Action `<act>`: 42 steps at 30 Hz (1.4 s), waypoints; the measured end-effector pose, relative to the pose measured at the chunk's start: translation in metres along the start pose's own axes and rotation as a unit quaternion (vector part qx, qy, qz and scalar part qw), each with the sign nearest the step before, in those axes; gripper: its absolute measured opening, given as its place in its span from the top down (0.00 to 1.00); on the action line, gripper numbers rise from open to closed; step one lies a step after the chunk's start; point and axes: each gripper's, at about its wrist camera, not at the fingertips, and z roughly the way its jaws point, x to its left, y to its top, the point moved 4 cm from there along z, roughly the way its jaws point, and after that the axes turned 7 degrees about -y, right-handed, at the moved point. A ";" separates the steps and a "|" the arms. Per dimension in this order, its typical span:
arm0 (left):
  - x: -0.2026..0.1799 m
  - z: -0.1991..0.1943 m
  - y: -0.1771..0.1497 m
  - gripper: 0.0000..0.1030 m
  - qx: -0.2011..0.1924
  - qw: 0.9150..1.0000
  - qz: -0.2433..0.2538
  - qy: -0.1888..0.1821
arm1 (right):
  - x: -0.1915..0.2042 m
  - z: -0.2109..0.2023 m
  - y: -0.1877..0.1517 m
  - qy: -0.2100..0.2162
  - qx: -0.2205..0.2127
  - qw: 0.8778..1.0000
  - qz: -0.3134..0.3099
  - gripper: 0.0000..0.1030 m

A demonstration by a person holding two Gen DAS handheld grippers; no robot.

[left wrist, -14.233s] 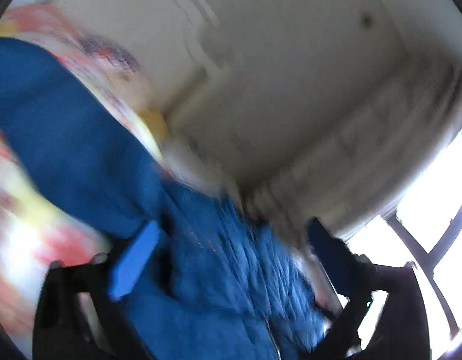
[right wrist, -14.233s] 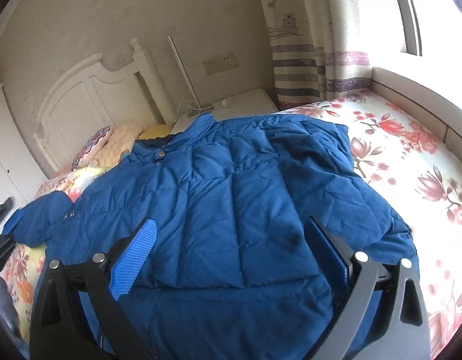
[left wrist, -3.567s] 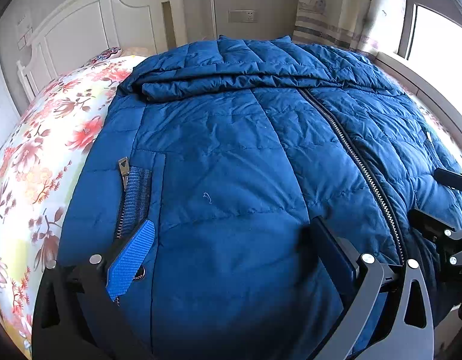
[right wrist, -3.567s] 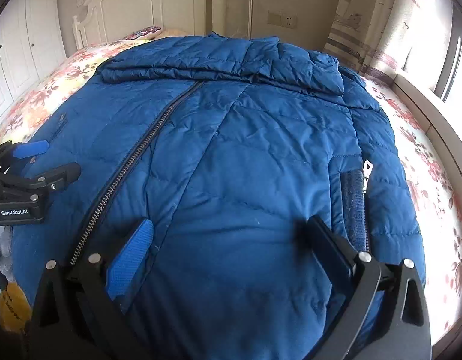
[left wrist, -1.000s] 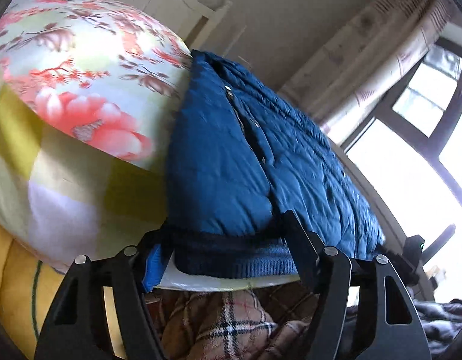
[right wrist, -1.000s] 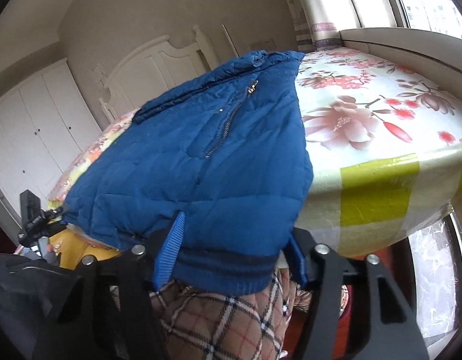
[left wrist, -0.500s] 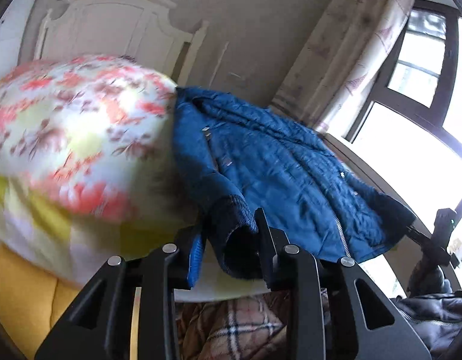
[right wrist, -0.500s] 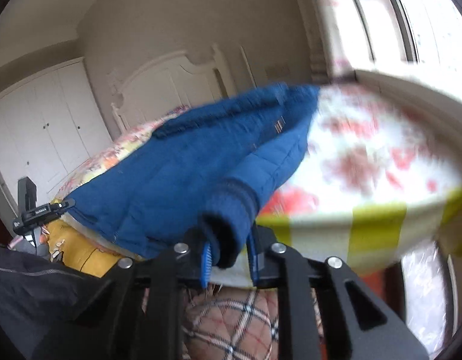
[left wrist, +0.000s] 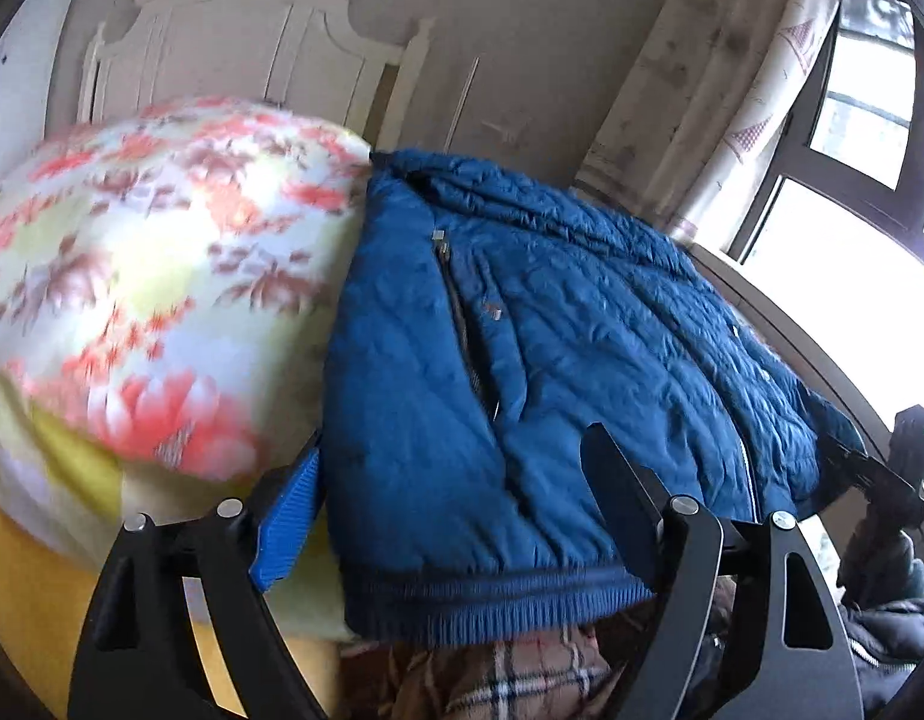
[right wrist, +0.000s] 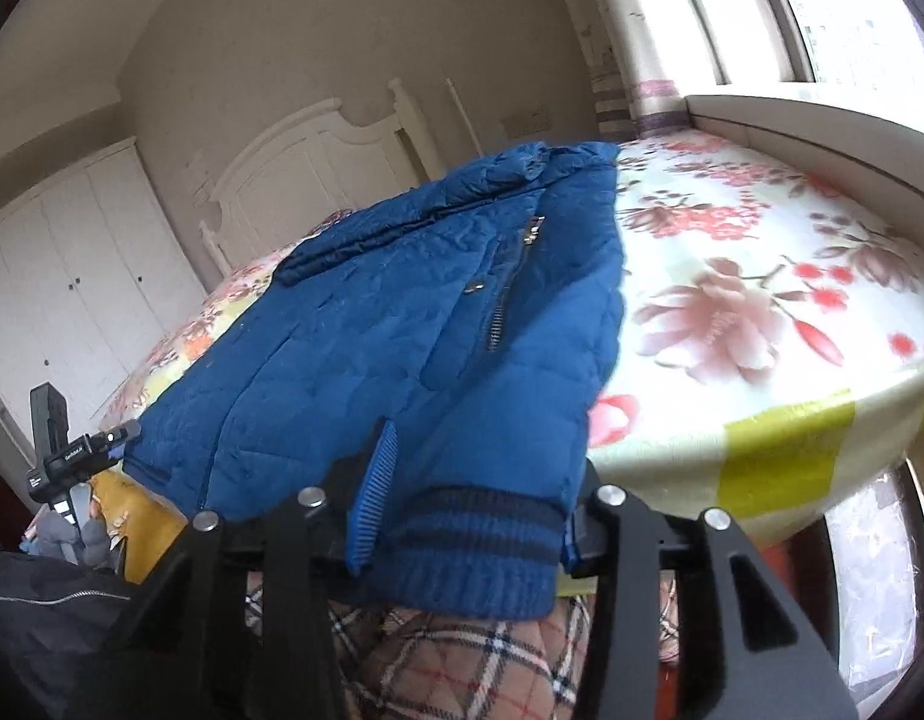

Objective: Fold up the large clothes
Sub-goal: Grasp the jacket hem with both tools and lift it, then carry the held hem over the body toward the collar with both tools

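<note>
Since 0.5 s ago, both grippers had reopened around the hem; the bunched corners seen then had spread flat again.

Left gripper (left wrist: pixel 456 516): jaws wide, straddling the ribbed hem (left wrist: pixel 492 600) of the blue jacket (left wrist: pixel 552 330); cloth lay between the fingers without being pinched. Right gripper (right wrist: pixel 468 504): jaws at medium width around the hem's other corner (right wrist: pixel 480 546), blue pad near the cloth; firm contact could not be confirmed, so read as open.

Jacket lay zip-up on the floral bed (right wrist: pixel 762 276), hem overhanging the bed's foot edge, collar toward the headboard (left wrist: pixel 234 60). Plaid fabric (right wrist: pixel 462 660) hung below the hem; curtain (left wrist: pixel 702 90) stood beside the headboard.

Judged step: taking hold of both hem corners before the lengthwise fold. Next move calls for closing both grippers on the ribbing together, then lifting evenly and carrying the hem toward the headboard.
</note>
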 end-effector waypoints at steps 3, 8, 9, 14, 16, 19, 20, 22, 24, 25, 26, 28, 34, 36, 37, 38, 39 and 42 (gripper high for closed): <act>0.003 0.019 0.005 0.26 0.022 1.000 -0.002 0.009 | 0.000 0.007 0.004 0.001 -0.001 1.000 0.006 0.53; 0.004 0.027 0.006 0.29 0.022 1.000 0.005 0.005 | 0.001 0.007 0.004 0.004 -0.004 1.000 0.010 0.50; 0.003 0.027 0.006 0.59 0.029 1.000 0.001 -0.002 | 0.001 0.007 0.004 0.001 -0.005 1.000 0.010 0.52; 0.008 0.005 0.001 0.89 0.055 0.996 -0.036 -0.055 | -0.003 -0.001 -0.001 0.004 -0.009 0.999 0.033 0.84; 0.007 -0.024 -0.003 0.90 0.048 0.993 -0.054 -0.088 | -0.008 -0.014 -0.003 0.017 -0.010 0.998 0.056 0.87; 0.000 -0.077 -0.008 0.90 0.024 0.987 -0.075 -0.138 | -0.007 -0.051 -0.010 0.061 -0.010 0.995 0.075 0.88; -0.002 -0.097 -0.007 0.90 0.010 0.984 -0.084 -0.155 | -0.003 -0.063 -0.011 0.072 -0.011 0.995 0.071 0.88; -0.005 -0.135 0.004 0.90 -0.030 0.972 -0.111 -0.205 | 0.013 -0.101 -0.013 0.118 -0.016 0.991 0.062 0.88; -0.007 -0.151 0.023 0.90 -0.061 0.961 -0.126 -0.239 | 0.030 -0.131 -0.004 0.153 -0.037 0.986 0.050 0.88; -0.008 -0.153 0.041 0.89 -0.070 0.953 -0.138 -0.260 | 0.040 -0.144 0.008 0.168 -0.054 0.983 0.042 0.87; -0.008 -0.148 0.057 0.89 -0.070 0.951 -0.144 -0.265 | 0.046 -0.149 0.022 0.177 -0.066 0.981 0.043 0.87; -0.007 -0.119 0.100 0.89 -0.066 0.955 -0.150 -0.249 | 0.053 -0.144 0.056 0.183 -0.072 0.979 0.057 0.87; 0.037 0.040 0.215 0.78 -0.032 0.968 -0.206 -0.141 | 0.054 -0.020 0.194 0.114 -0.051 0.988 0.092 0.84; 0.050 0.094 0.227 0.56 -0.004 0.969 -0.226 -0.104 | 0.036 0.043 0.220 0.086 -0.012 0.987 0.135 0.79; 0.060 0.116 0.232 0.40 -0.002 0.966 -0.240 -0.093 | 0.024 0.073 0.225 0.078 0.016 0.983 0.167 0.70; 0.069 0.124 0.233 0.40 -0.007 0.964 -0.249 -0.090 | 0.008 0.102 0.227 0.073 0.042 0.975 0.208 0.56; 0.079 0.132 0.236 0.40 -0.008 0.962 -0.259 -0.086 | -0.003 0.117 0.228 0.073 0.048 0.968 0.235 0.48; 0.101 0.138 0.244 0.38 -0.001 0.959 -0.270 -0.091 | -0.025 0.129 0.236 0.067 0.023 0.969 0.235 0.34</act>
